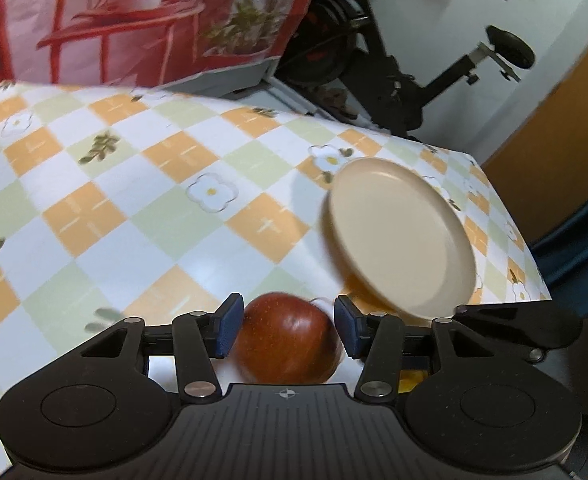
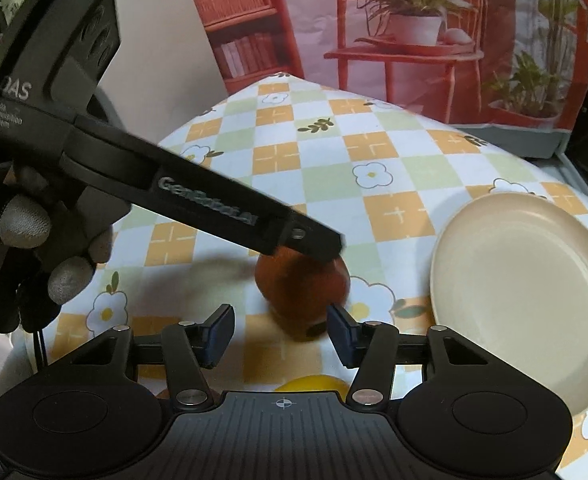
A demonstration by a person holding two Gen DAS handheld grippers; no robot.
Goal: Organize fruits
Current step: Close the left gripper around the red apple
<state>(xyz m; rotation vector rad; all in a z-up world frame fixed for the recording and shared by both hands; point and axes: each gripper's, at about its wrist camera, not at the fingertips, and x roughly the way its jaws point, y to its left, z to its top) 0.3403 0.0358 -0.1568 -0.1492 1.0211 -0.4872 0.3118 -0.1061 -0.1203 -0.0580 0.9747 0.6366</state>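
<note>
**Red apple clamped, plate bare: sorting barely begun**

Red and glossy, the apple (image 1: 288, 340) sits between the blue pads of the left claw (image 1: 286, 330), low over the checkered tabletop (image 1: 134, 200). In the left wrist view both pads appear to press its flanks, so the claw reads as closed on the fruit; whether the apple is lifted or rests on the cloth cannot be told.

In the right wrist view the same apple (image 2: 302, 300) lies ahead of the right claw (image 2: 280, 330), under the left tool's black finger. The right claw's jaws stand apart with nothing between the pads; 1 pad is just beside the apple but does not grip it. A yellow fruit (image 2: 310, 383) peeps out beneath that claw, on the tabletop and mostly hidden.

A cream plate (image 2: 526, 280) lies to the right of the apple, near but apart, and holds nothing at all.

As a judgement: if the plate is the goal, 0 fruits have been placed. The apple is the step in hand, its carry to the plate not yet done. At least 1 more fruit, the yellow one, is left after it, and others may lie out of sight.
</note>
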